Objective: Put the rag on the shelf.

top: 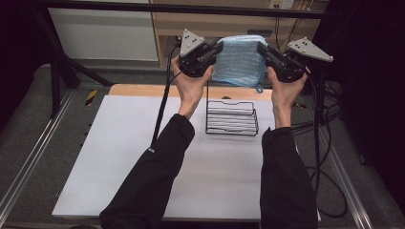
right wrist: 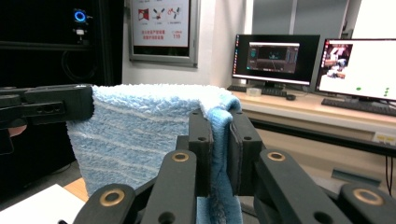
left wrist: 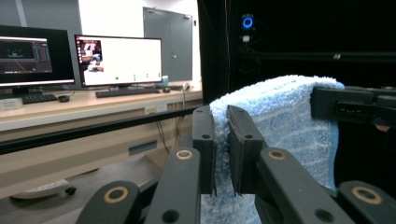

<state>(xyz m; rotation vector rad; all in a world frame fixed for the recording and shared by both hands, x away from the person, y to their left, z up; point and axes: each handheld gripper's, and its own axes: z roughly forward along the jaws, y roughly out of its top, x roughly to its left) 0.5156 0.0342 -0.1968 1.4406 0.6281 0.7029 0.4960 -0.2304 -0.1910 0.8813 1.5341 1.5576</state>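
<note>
High view shows the white table (top: 124, 157) in front of you, and your two forearms in black sleeves (top: 153, 181) reach over it from the bottom edge. Between your hands, you hold the blue towel (top: 239, 59) up in the air, above the far edge of the table, and it hangs down folded. The black wire rack (top: 231, 118) stands on the table under the towel, near it but not touching. Your left gripper (top: 216, 50) is clenched on the left upper corner of the towel, and your right gripper (top: 261, 49) is clenched on the right upper corner. In the left gripper view, the towel edge (left wrist: 222, 116) sits pressed between the two jaws. The right gripper view shows the same thing, with the towel corner (right wrist: 219, 121) pinched tight between the jaws.
</note>
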